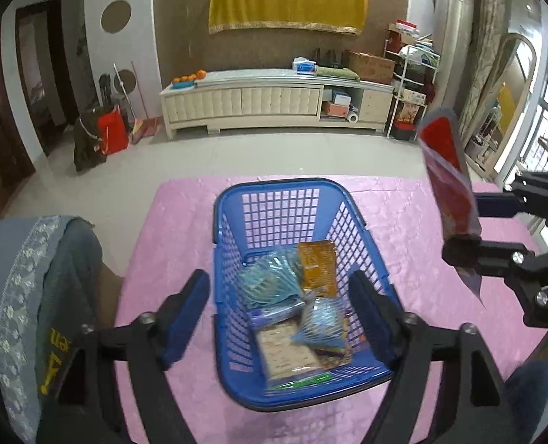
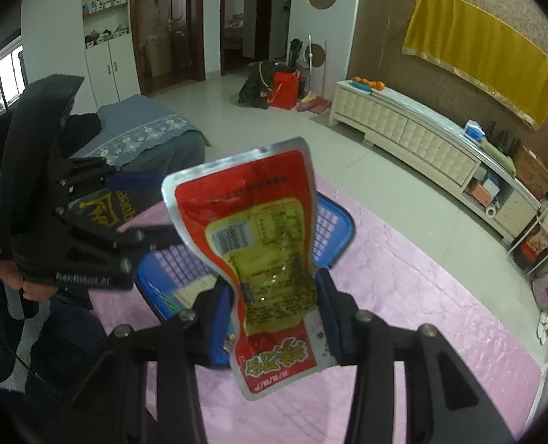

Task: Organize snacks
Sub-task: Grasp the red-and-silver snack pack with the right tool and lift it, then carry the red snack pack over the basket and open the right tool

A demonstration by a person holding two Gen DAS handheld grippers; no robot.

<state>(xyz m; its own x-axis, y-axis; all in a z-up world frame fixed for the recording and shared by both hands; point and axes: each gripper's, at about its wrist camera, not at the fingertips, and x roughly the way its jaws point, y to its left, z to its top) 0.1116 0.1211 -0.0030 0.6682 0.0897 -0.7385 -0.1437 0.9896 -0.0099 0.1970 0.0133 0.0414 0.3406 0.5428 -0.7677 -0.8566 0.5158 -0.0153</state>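
Blue basket (image 1: 303,199) holds several snack packets (image 1: 292,347); left tongs (image 1: 277,318) wide, right tongs (image 2: 274,318) clamp red pouch (image 2: 259,229).

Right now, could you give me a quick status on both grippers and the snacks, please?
Right gripper shut on red snack pouch, held beside the blue basket. Left gripper open, empty, over the basket. Several snacks already inside. Nothing in the way.

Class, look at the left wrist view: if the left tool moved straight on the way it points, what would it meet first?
Probably the blue basket: the open left tool straddles its near end, pointing at the snack packets inside. Depth is unclear.
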